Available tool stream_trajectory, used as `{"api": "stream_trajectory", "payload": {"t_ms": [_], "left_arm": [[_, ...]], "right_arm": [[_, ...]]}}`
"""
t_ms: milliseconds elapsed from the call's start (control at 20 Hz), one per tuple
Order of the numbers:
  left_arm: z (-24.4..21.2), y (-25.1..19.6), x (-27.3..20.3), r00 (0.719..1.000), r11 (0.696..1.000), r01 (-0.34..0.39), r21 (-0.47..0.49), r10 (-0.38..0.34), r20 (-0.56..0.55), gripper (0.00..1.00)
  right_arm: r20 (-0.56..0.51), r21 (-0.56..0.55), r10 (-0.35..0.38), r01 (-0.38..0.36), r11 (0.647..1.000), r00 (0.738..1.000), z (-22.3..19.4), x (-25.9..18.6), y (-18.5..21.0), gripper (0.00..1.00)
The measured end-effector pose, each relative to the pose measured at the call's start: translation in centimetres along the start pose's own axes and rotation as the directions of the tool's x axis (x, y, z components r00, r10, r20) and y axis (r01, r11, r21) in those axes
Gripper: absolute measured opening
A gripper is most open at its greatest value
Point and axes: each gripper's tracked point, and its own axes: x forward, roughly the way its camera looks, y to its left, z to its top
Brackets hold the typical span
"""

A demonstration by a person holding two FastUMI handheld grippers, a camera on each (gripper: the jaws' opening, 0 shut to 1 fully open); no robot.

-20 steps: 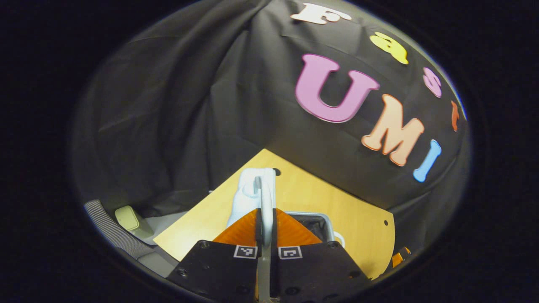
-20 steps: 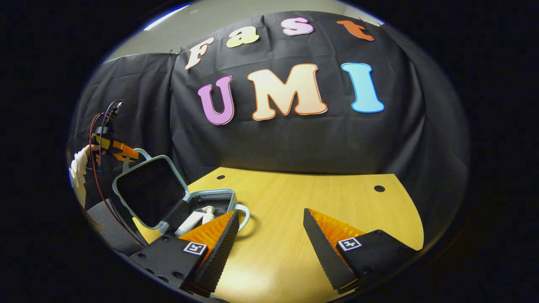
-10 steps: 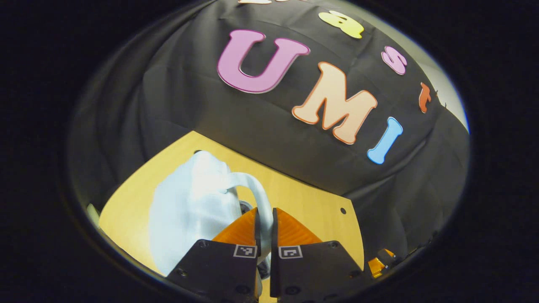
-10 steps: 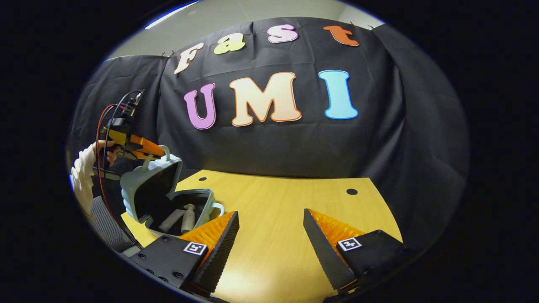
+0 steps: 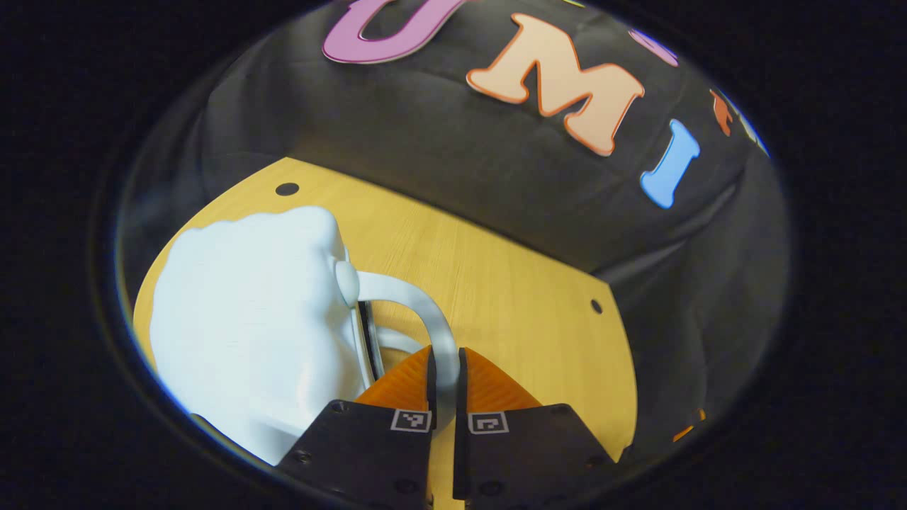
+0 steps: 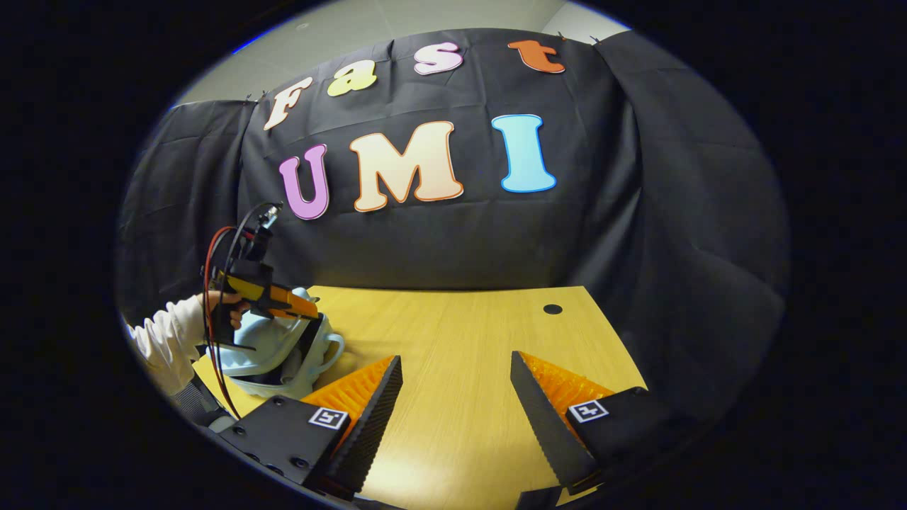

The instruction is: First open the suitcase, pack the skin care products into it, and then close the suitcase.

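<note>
Lid has swung down since a second ago; the pale blue suitcase [image 5: 248, 326] now sits nearly shut at lower left of the left gripper view, contents hidden. Left gripper [image 5: 444, 368] is clamped on the lid handle [image 5: 418, 301], both fingers pressing it. No readable label on the case. Right gripper [image 6: 453, 397] hangs with fingers wide apart over the wooden table [image 6: 460, 333], holding nothing; suitcase [image 6: 273, 350] at its lower left, a sleeve [image 6: 166, 340] beside it.
</note>
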Motion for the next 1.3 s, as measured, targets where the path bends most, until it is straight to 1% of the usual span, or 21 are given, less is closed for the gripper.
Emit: {"api": "stream_trajectory", "payload": {"t_ms": [100,200,250,300,400,450,500,600,650,750,900,1000,1100,1150,1200,1250,1300], "left_arm": [[-1.2,0.5,1.1,0.999,0.997,-0.044,0.068,0.045,-0.019,0.05],[-2.0,0.5,1.6,0.996,0.991,-0.076,0.111,0.080,-0.033,0.06],[-2.0,0.6,1.5,0.995,0.988,-0.092,0.125,0.097,-0.031,0.15],[-2.0,1.2,1.2,0.993,0.984,-0.112,0.136,0.117,-0.029,0.12],[-1.3,1.8,0.1,0.990,0.981,-0.138,0.138,0.139,0.004,0.26],[-0.8,1.6,-0.7,0.992,0.984,-0.129,0.124,0.127,0.023,0.39],[-0.7,0.8,-1.7,0.994,0.988,-0.110,0.109,0.106,0.037,0.41],[-0.5,0.4,-3.8,0.993,0.989,-0.106,0.107,0.099,0.068,0.77],[-0.5,0.2,-5.3,0.990,0.987,-0.112,0.119,0.101,0.094,0.92],[-0.2,0.4,-8.0,0.983,0.983,-0.135,0.127,0.116,0.145,0.96],[-0.4,-0.8,-12.2,0.970,0.985,-0.130,0.114,0.103,0.219,0.96],[-1.1,-2.7,-14.6,0.964,0.987,-0.096,0.127,0.061,0.259,0.96],[-2.4,-3.9,-15.9,0.961,0.984,-0.071,0.165,0.023,0.276,0.96],[-3.2,-4.3,-16.4,0.962,0.982,-0.059,0.180,0.008,0.273,0.93],[-3.7,-4.6,-16.7,0.961,0.981,-0.046,0.186,-0.008,0.275,0.96],[-4.2,-5.0,-17.0,0.963,0.981,-0.021,0.192,-0.032,0.269,0.96],[-4.7,-5.7,-18.1,0.963,0.981,-0.012,0.194,-0.040,0.265,0.96]], "right_arm": [[0.001,0.004,-0.012,0.012,1.000,1.000,0.0,-0.2,-0.8,0.97],[0.004,0.012,-0.015,0.015,1.000,1.000,0.4,-0.3,-1.0,0.97],[0.007,0.014,-0.013,0.013,1.000,1.000,0.6,-0.3,-1.0,0.97],[0.010,0.013,-0.011,0.011,1.000,1.000,0.8,-0.2,-0.9,0.97],[0.021,0.011,-0.004,0.003,1.000,1.000,1.4,0.1,-0.5,0.97],[0.027,0.011,0.002,-0.002,1.000,1.000,1.7,0.1,-0.3,0.97],[0.033,0.012,0.011,-0.011,1.000,0.999,2.0,0.2,0.1,0.97],[0.050,0.012,0.030,-0.031,0.999,0.998,2.7,0.4,1.2,0.97],[0.064,0.011,0.040,-0.040,0.999,0.997,3.3,0.4,1.7,0.97],[0.088,0.009,0.055,-0.056,0.998,0.995,4.4,0.6,2.9,0.97],[0.120,0.021,0.081,-0.084,0.996,0.989,5.6,0.6,4.8,0.97],[0.138,0.036,0.096,-0.102,0.994,0.986,6.2,0.4,6.1,0.97],[0.147,0.042,0.106,-0.113,0.993,0.983,6.4,0.2,7.2,0.98],[0.149,0.040,0.109,-0.116,0.993,0.983,6.4,-0.1,7.6,0.98],[0.151,0.038,0.112,-0.119,0.992,0.982,6.4,-0.2,8.1,0.98],[0.154,0.037,0.111,-0.118,0.992,0.982,6.6,-0.4,8.5,0.98],[0.157,0.040,0.105,-0.113,0.993,0.982,6.7,-0.4,8.8,0.98]]}}
